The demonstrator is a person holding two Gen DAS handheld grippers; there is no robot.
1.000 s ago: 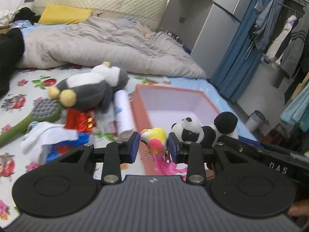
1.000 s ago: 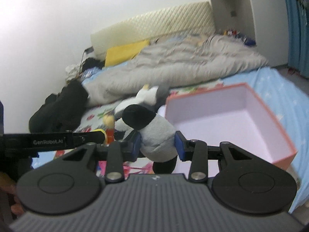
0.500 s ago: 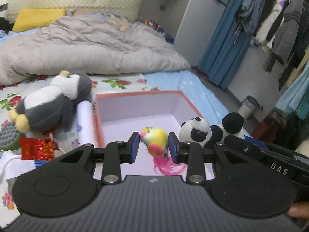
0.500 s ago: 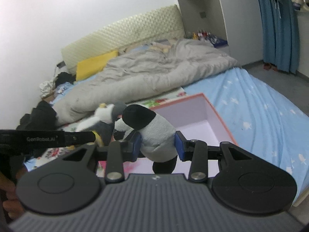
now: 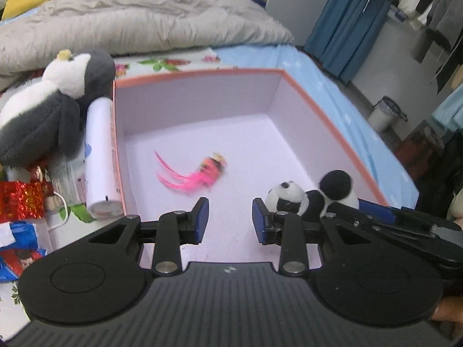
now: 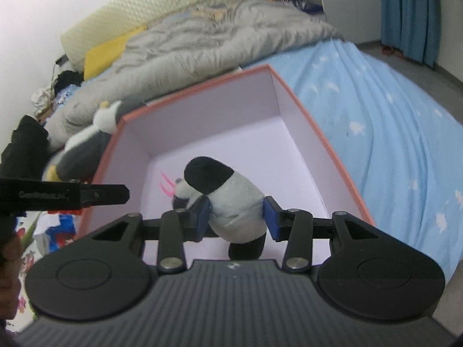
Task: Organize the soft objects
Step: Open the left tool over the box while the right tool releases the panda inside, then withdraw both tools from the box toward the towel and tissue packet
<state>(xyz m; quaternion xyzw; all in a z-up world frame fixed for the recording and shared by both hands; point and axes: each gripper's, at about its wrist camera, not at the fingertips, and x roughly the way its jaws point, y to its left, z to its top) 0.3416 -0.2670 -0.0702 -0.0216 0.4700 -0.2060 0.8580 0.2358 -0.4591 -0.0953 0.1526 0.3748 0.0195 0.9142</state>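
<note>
Blurred pink feathered toy (image 5: pixel 202 173) lies in the box (image 5: pixel 199 72); left gripper (image 5: pixel 230 219) fingers apart, empty. Right gripper (image 6: pixel 235 217) fingers, just widening, flank the panda (image 6: pixel 231 202), hiding its face, shown only leftward.

Pretty soft, even room light, no harsh shadows. Heavy fisheye bending toward the edges, corners dark at 5 and 7 o'clock. The pink toy (image 5: pixel 202 173) is motion-smeared.

**Bed surface, as we find it**

We note the bed (image 5: pixel 292 57) ahead of the tool, bearing a grey duvet (image 5: pixel 139 14), open pink box (image 5: pixel 199 72), penguin plush (image 5: pixel 49 107), white cylinder (image 5: pixel 99 156) left of the box.
</note>
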